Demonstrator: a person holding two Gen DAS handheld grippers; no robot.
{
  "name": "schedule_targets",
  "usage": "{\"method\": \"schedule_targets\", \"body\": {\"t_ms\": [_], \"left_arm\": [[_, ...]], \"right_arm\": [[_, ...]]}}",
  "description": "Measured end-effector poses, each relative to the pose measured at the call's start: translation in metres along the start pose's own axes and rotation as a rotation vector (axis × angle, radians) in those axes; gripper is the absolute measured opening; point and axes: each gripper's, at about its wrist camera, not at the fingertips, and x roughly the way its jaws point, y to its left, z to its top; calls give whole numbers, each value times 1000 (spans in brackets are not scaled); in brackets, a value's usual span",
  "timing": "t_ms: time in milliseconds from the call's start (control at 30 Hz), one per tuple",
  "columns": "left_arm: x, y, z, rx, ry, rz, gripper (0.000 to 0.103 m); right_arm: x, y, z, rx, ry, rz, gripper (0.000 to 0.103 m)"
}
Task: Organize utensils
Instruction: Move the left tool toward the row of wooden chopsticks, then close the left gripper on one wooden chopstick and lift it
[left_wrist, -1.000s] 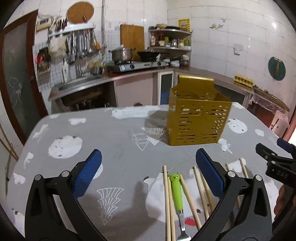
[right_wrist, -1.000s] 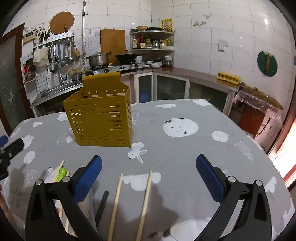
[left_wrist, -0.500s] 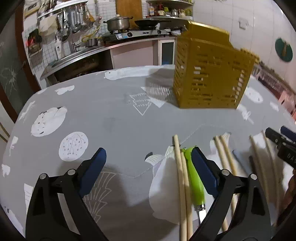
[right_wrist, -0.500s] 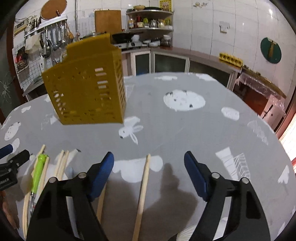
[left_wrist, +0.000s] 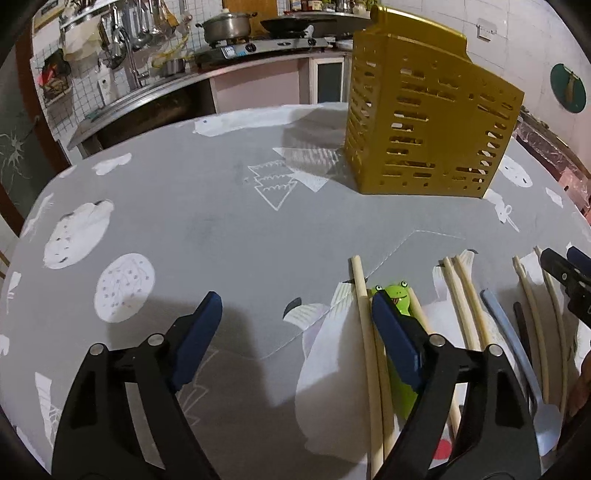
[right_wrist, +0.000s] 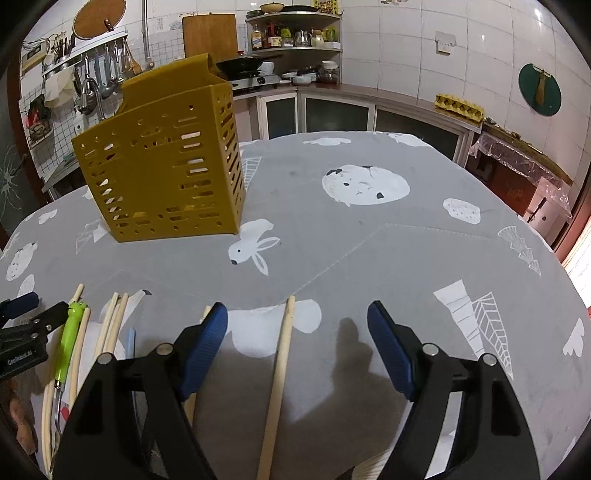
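Tablecloth (left_wrist: 221, 221), grey, in tiled kitchen

1. The left gripper (left_wrist: 295, 314) sits lower and nearer the tablecloth than a second ago, tipped more steeply down, its jaws narrower and closing over bare cloth beside a chopstick (left_wrist: 364, 314).
2. The right gripper (right_wrist: 297, 325) is lower too, its jaws closing around a single chopstick (right_wrist: 282, 347) without touching it.
3. The yellow holder (left_wrist: 424, 122) looms larger in both views.
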Motion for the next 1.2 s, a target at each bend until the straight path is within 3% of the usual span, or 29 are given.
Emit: {"method": "schedule_targets", "body": {"t_ms": [167,467,600,900,1200], "left_arm": [[4,5,3,-15,20,-29,77],[3,7,3,-14,28,-12,76],[9,-4,7,9,52,4,67],[13,-17,17,15,85,4,44],[7,-18,7,19,50,-2,40]], "right_arm": [[5,-3,0,11,29,10,61],[9,-4,-6,22,73,26,52],[12,1,-6,12,88,14,41],[17,4,-4,6,100,-24,33],[21,5,0,34,132,-51,33]]}}
